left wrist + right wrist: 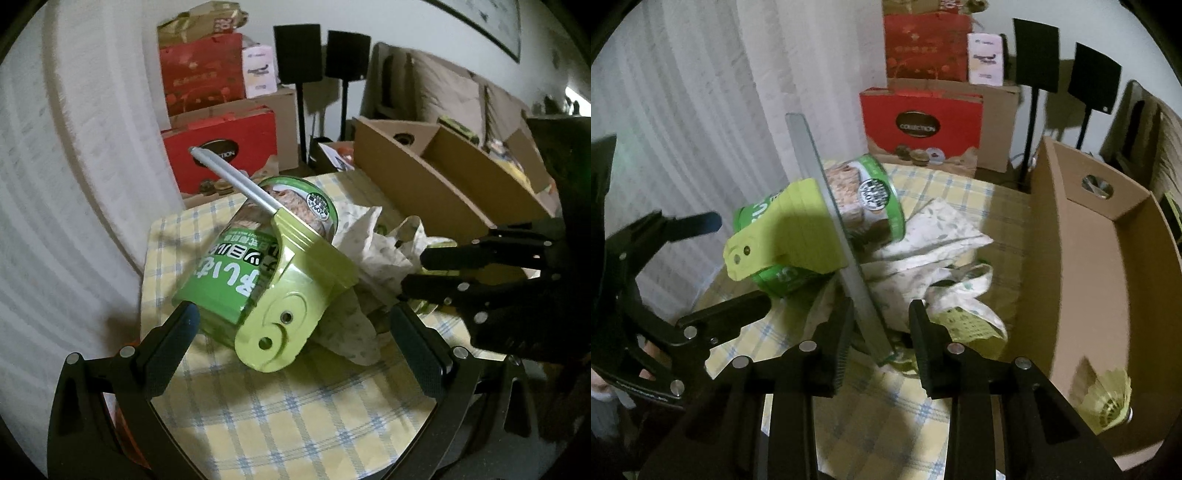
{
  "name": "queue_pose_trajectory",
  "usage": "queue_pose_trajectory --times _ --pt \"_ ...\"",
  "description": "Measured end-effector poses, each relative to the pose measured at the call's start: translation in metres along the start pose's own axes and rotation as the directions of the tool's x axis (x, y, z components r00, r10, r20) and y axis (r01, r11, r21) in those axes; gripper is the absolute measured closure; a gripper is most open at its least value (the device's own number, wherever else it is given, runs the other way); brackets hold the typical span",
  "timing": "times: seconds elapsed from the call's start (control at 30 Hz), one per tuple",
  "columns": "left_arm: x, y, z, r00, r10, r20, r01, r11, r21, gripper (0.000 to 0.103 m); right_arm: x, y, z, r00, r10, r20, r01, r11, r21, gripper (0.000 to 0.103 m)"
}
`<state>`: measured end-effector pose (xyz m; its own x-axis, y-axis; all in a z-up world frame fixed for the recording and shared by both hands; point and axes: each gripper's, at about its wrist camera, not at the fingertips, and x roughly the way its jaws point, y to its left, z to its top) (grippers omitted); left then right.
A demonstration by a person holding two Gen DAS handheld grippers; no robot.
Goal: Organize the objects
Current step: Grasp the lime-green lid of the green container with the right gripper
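Checked-cloth table (280, 417) under green can (236, 273), crumpled white bag (373, 251), cardboard box (1082, 266).

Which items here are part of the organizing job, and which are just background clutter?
Job: green can, lime-green tool, patterned cloth, cardboard box, shuttlecock inside it.
Lying about: red gift boxes, speakers, curtain.

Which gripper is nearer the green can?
Left. The left gripper is open with the green can right between its fingertips; the right gripper sits off to the side, over the white cloth, open.
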<state>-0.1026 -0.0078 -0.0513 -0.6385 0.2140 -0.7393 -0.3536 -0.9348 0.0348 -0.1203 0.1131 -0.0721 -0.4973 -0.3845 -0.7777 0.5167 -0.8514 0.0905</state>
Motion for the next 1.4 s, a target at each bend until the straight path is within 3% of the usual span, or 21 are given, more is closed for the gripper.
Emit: queue_pose_trajectory --times 0.17,0.4,0.83,0.93,1.1,1.2,1.27,1.4 --pt "0.004 -0.003 0.002 1.000 0.006 -0.015 -0.005 0.999 0.051 0.003 0.015 0.007 -0.002 0.999 -0.014 -0.034 0.013 0.999 -0.040 0.072" --pt "0.007 -0.002 0.006 1.000 0.003 -0.021 -0.002 0.999 0.049 0.007 0.027 0.011 -0.002 0.998 -0.040 -0.057 0.036 0.997 -0.066 0.064" --pt "0.009 0.005 0.006 1.000 0.006 -0.031 -0.003 0.997 0.071 0.007 0.053 0.018 -0.005 0.993 -0.079 -0.084 0.067 0.989 -0.131 0.062" --pt "0.009 0.005 0.006 0.999 0.012 -0.029 -0.010 0.997 0.073 0.007 0.055 0.020 -0.005 0.992 -0.094 -0.081 0.082 0.986 -0.145 0.066" --pt "0.009 0.007 0.008 0.999 0.042 -0.018 -0.041 0.996 0.083 0.021 0.057 0.019 -0.004 0.994 -0.082 -0.079 0.070 0.988 -0.140 0.084" --pt "0.006 0.009 0.010 1.000 0.024 -0.010 -0.024 0.998 0.059 0.037 0.056 0.017 -0.004 0.995 -0.061 -0.082 0.051 0.992 -0.119 0.084" --pt "0.003 0.008 0.012 1.000 -0.024 -0.009 0.024 0.998 0.055 0.060 0.055 0.015 -0.003 0.996 -0.041 -0.081 0.032 0.994 -0.105 0.084" --pt "0.003 0.000 0.012 1.000 -0.025 -0.016 0.026 0.997 0.072 0.062 0.051 0.016 -0.003 0.997 -0.027 -0.078 0.020 0.996 -0.090 0.084"
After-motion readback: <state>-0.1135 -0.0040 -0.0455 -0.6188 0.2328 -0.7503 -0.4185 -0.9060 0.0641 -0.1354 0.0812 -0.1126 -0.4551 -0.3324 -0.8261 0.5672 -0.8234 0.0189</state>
